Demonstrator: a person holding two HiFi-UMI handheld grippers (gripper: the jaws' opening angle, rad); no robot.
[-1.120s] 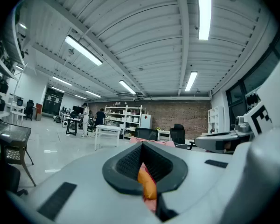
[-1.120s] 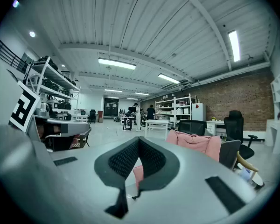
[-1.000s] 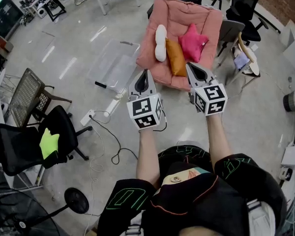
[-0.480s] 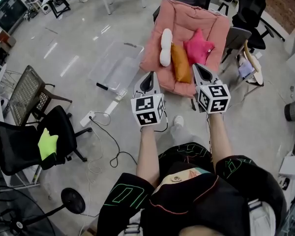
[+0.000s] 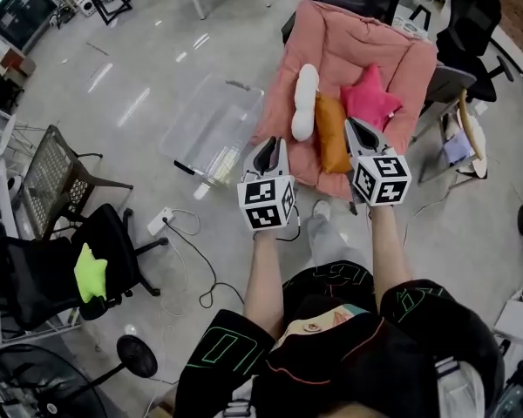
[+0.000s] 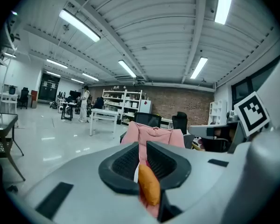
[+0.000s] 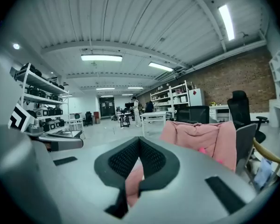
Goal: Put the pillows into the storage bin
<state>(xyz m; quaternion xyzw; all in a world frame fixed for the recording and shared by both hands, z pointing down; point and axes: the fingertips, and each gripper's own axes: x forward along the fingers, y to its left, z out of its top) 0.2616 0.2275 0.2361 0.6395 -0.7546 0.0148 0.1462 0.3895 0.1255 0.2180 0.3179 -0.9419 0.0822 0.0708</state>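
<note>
Left gripper (image 5: pixel 268 144) jaws opening with nothing between them, right gripper (image 5: pixel 356 129) closed and empty, both just short of the orange pillow (image 5: pixel 333 135) on the pink chair (image 5: pixel 353 37): open wider, pinch its near end, carry left to storage bin (image 5: pixel 211 116).

Three pillows (image 5: pixel 333 134) — maybe fourth, green pillow (image 5: pixel 89 271); one storage bin (image 5: pixel 211 122).

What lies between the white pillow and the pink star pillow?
The orange pillow, lying on the pink chair cushion; the head view shows it.
</note>
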